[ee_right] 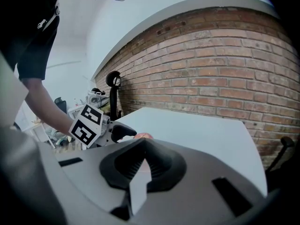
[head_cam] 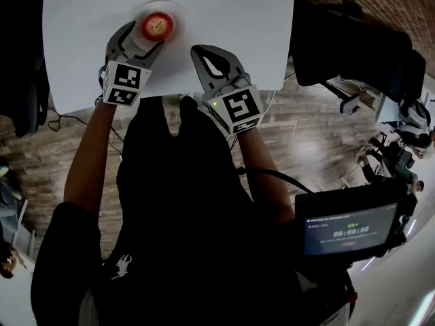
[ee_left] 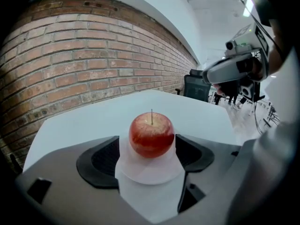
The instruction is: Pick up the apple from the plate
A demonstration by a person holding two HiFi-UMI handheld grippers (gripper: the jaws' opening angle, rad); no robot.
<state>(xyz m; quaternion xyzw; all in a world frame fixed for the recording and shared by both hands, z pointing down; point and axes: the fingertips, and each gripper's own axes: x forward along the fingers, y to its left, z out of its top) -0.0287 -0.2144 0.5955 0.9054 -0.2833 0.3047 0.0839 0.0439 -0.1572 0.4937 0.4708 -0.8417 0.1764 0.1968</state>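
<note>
- Head view: the white table (head_cam: 258, 19) glares brightly, while the person's torso (head_cam: 183, 195) sits nearly black.
- Gripper views: fisheye distortion bends the brick wall (ee_left: 70, 55), and the corners are vignetted dark.

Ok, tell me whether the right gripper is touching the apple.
Apart. The head view shows the right gripper over the table, with a strip of bare tabletop between its tips and the apple.

A white table (head_cam: 238, 26) with cut-off corners stands near a brick wall, its top plain and pale. Directly on it lies one small round white plate (ee_left: 150, 170), toward the far edge in the head view and left of the top's middle, well clear of every edge
</note>
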